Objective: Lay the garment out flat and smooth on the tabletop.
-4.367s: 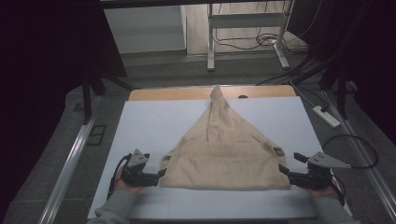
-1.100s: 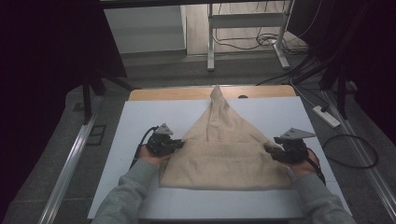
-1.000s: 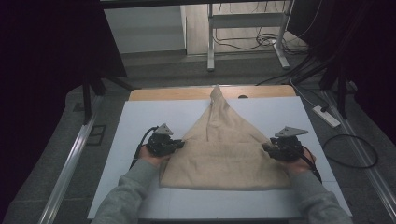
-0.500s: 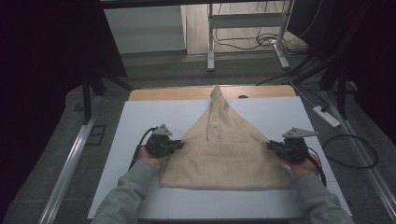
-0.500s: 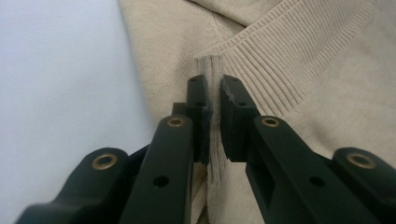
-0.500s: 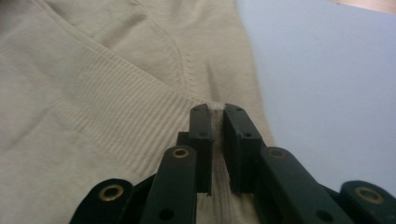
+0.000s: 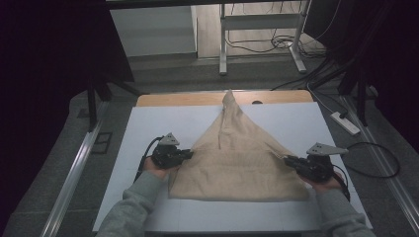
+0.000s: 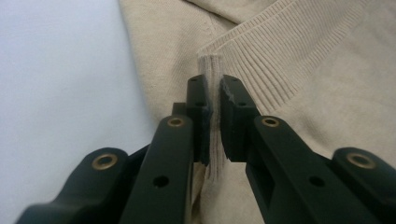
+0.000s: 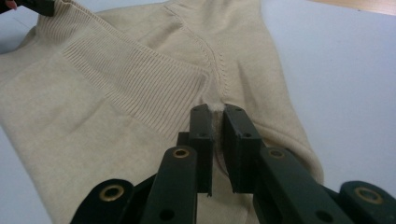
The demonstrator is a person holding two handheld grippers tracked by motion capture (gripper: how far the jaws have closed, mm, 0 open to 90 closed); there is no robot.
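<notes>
The right gripper (image 7: 287, 159) has just pinched shut on the right edge of the soft beige knitted sweater (image 7: 237, 158) lying flat on the white table (image 7: 148, 123), and the left gripper (image 7: 189, 154) squeezes its left edge, so folding can start.

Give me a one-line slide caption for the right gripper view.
Right hand-held gripper shut on a pinch of the beige knit sweater, beside its ribbed band, on the white table.
</notes>
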